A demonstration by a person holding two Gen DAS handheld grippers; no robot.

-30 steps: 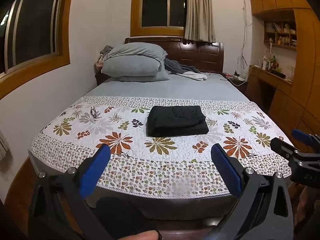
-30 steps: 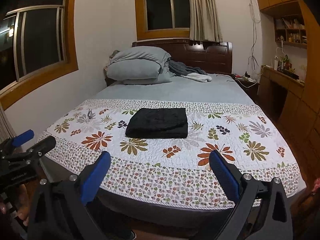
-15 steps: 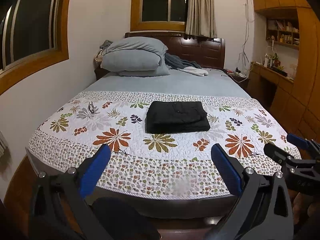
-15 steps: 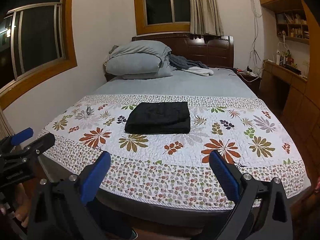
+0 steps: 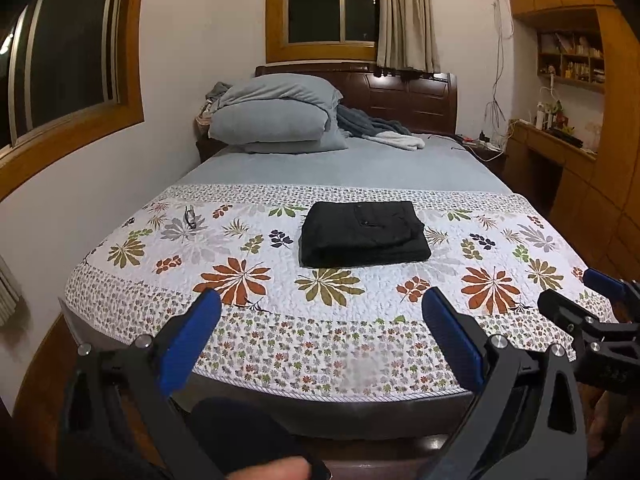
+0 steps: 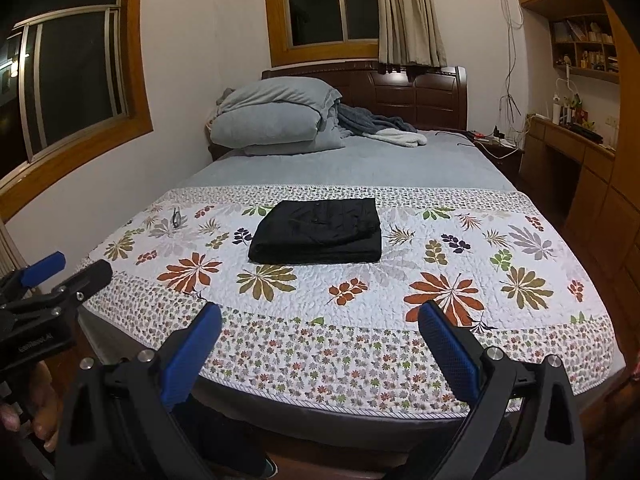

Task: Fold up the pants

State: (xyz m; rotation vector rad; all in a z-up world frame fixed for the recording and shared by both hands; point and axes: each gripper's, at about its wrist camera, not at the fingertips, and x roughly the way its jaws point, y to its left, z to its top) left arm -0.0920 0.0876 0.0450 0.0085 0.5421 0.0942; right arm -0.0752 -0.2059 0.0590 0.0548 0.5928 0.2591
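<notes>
Black pants (image 5: 362,234) (image 6: 318,232) lie folded into a neat rectangle on the floral quilt (image 5: 240,248) (image 6: 440,280), near the middle of the bed. My left gripper (image 5: 322,308) hangs open in front of the bed's foot edge, well short of the pants, nothing between its blue pads. My right gripper (image 6: 320,322) is likewise open and empty, also back from the foot edge. Each gripper shows in the other's view: the right gripper (image 5: 588,300) at the right edge, the left gripper (image 6: 70,268) at the left edge.
Grey pillows (image 5: 272,116) and a crumpled blanket (image 5: 376,128) sit at the headboard. Eyeglasses (image 5: 190,216) lie on the quilt's left side. A wooden desk and shelves (image 5: 560,140) line the right wall. A wall with a window (image 6: 72,76) is on the left.
Both grippers have drawn slightly back and tilted, so the bed sits a little lower in the views. The pants have not moved. Both grippers stay open.
</notes>
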